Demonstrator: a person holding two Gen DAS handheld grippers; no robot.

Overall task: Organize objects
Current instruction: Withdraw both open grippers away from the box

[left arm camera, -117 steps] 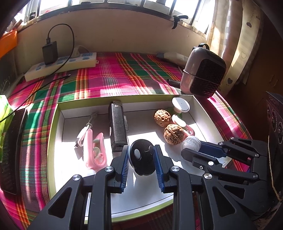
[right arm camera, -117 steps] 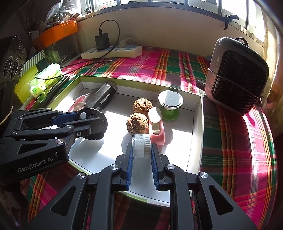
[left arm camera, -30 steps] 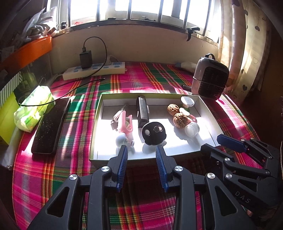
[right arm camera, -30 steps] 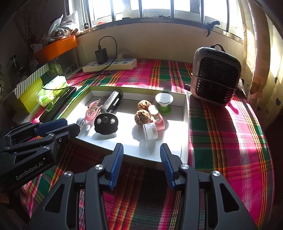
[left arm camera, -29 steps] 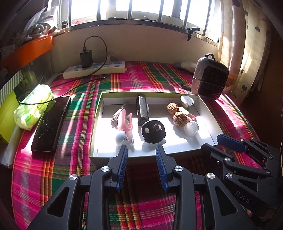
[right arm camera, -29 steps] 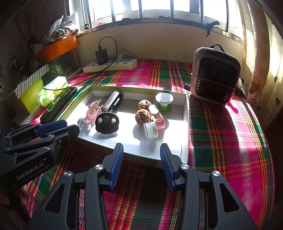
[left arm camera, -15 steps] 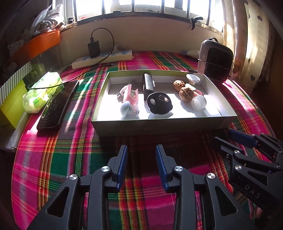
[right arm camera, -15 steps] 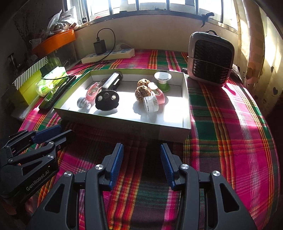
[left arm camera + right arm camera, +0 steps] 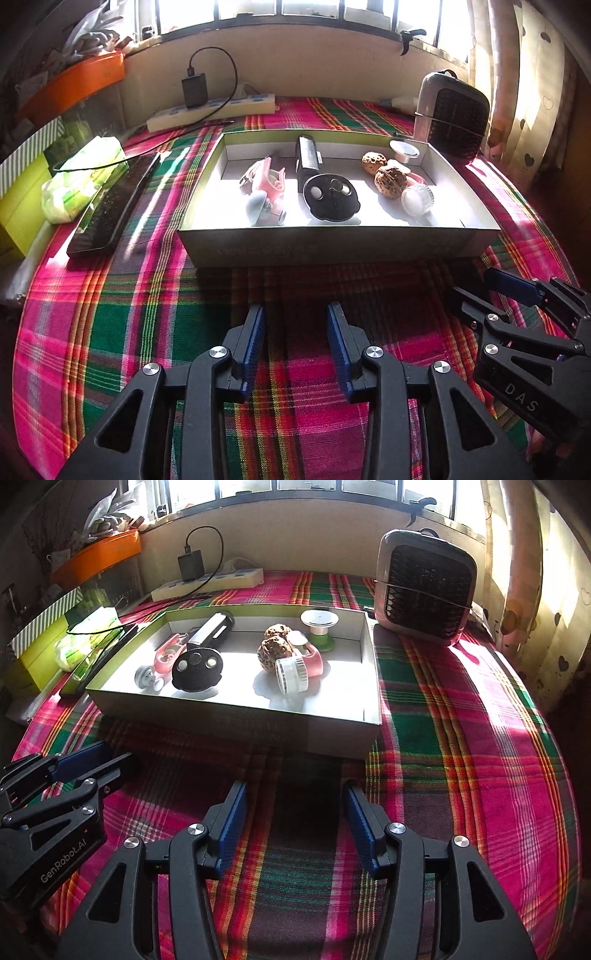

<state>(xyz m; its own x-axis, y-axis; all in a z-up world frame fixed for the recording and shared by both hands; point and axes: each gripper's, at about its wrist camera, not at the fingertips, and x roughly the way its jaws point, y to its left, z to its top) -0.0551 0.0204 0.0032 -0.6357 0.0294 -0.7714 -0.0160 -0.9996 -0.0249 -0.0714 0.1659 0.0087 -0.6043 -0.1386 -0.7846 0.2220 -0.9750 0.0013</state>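
A shallow cardboard box [image 9: 332, 247] [image 9: 332, 738] sits on the plaid cloth. Inside lie a black round disc [image 9: 331, 199] [image 9: 197, 672], a black cylinder [image 9: 308, 157] [image 9: 212, 629], a pink clip [image 9: 267, 179] [image 9: 168, 653], two walnuts [image 9: 389, 177] [image 9: 275, 648], a clear ribbed cap [image 9: 416, 198] [image 9: 291, 674], a pink holder [image 9: 310, 653] and a white-and-green stand [image 9: 319, 626]. My left gripper [image 9: 295, 317] and right gripper [image 9: 293, 794] hover over the cloth in front of the box. Their jaws are opening, with nothing between them.
A small heater [image 9: 452, 114] [image 9: 424, 590] stands at the box's far right corner. A power strip with charger [image 9: 210, 110] lies along the back wall. A black phone [image 9: 110, 206] and green tissue pack [image 9: 79, 177] lie left of the box.
Both grippers have let go of the disc and the cap, drawn back out of the box and sunk toward the cloth. The right jaws stand wider than half a second ago.
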